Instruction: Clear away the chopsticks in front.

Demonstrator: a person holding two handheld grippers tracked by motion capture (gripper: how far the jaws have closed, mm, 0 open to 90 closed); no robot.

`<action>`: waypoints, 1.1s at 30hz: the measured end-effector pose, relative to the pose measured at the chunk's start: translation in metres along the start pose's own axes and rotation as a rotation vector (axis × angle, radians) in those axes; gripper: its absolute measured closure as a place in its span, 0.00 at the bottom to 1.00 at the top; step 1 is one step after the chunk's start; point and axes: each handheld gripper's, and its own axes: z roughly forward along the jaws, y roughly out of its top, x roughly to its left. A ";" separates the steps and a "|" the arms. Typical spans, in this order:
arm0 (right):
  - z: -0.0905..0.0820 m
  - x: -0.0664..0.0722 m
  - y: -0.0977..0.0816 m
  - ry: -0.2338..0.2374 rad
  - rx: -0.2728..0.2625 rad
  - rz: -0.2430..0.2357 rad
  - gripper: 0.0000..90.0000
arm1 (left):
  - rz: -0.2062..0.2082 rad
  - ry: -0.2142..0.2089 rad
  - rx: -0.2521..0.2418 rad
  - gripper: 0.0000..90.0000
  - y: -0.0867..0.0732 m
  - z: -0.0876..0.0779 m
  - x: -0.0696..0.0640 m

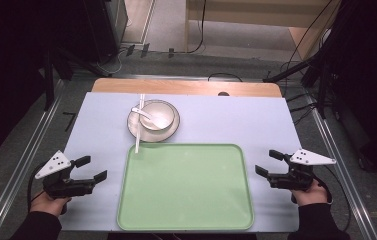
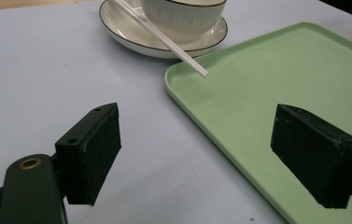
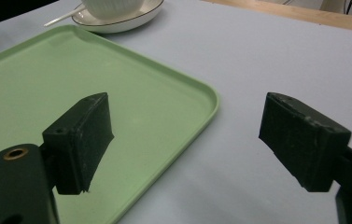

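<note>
Tabletop tray (image 1: pixel 186 187) between spread jaws.

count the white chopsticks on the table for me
2, it seems. Both chopsticks lie close together across the left side of the saucer, beside the bowl, with the near ends reaching the green tray. They run close together, so the count is uncertain.

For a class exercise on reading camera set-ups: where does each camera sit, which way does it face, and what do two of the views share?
High view: above the person's side, looking forward and down on the table; both forearms, left hand-held gripper, right hand-held gripper.
Left gripper view: rides the left hand-held gripper, facing the green tray, plate, bowl and straw; its open jaws show.
Right gripper view: rides the right hand-held gripper, facing the tray's corner; open jaws.
Both gripper views share tray, plate and bowl.
</note>
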 end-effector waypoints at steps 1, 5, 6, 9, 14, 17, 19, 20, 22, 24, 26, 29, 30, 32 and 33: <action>0.000 0.000 0.000 0.000 -0.001 0.000 0.20 | -0.002 0.002 -0.003 0.18 0.000 0.000 0.000; 0.000 0.000 0.000 0.003 -0.003 0.001 0.20 | 0.003 0.011 -0.025 0.18 0.000 -0.003 0.000; 0.000 0.000 0.000 0.003 -0.004 0.001 0.20 | 0.002 0.013 -0.028 0.18 0.000 -0.003 0.000; 0.000 0.000 0.000 0.004 -0.003 0.001 0.20 | -0.025 -0.005 -0.015 0.18 0.000 -0.002 0.002; 0.000 0.001 0.000 0.005 -0.002 0.001 0.20 | -0.043 -0.012 -0.012 0.18 0.001 -0.001 0.003; -0.001 0.000 0.000 0.005 0.000 -0.003 0.20 | -0.041 -0.010 -0.013 0.17 0.001 0.000 0.002; -0.001 0.000 0.000 0.002 -0.003 -0.002 0.20 | -0.034 -0.023 -0.005 0.19 0.002 0.001 0.001; -0.001 0.000 -0.001 0.001 -0.001 -0.003 0.20 | -0.015 -0.027 -0.002 0.19 0.002 0.001 0.000; -0.002 0.000 -0.001 0.002 0.000 -0.004 0.20 | 0.015 -0.034 0.011 0.19 0.003 0.002 -0.002; -0.002 0.000 -0.001 0.000 -0.002 -0.002 0.20 | 0.013 -0.046 0.021 0.18 0.004 0.003 -0.003; -0.002 -0.001 -0.001 0.000 -0.001 0.003 0.20 | 0.013 -0.048 0.026 0.16 0.004 0.003 -0.003; -0.001 0.000 -0.001 0.003 -0.001 -0.004 0.20 | -0.017 -0.023 0.029 0.15 0.005 0.003 -0.003; -0.001 0.000 -0.001 0.004 0.001 -0.004 0.20 | -0.021 -0.004 0.029 0.15 0.005 0.003 -0.003; -0.001 0.000 0.000 0.005 0.001 -0.002 0.20 | -0.047 0.038 0.035 0.15 0.006 0.005 -0.004; -0.001 0.000 0.000 0.005 0.001 -0.001 0.20 | -0.063 0.055 0.042 0.15 0.006 0.006 -0.004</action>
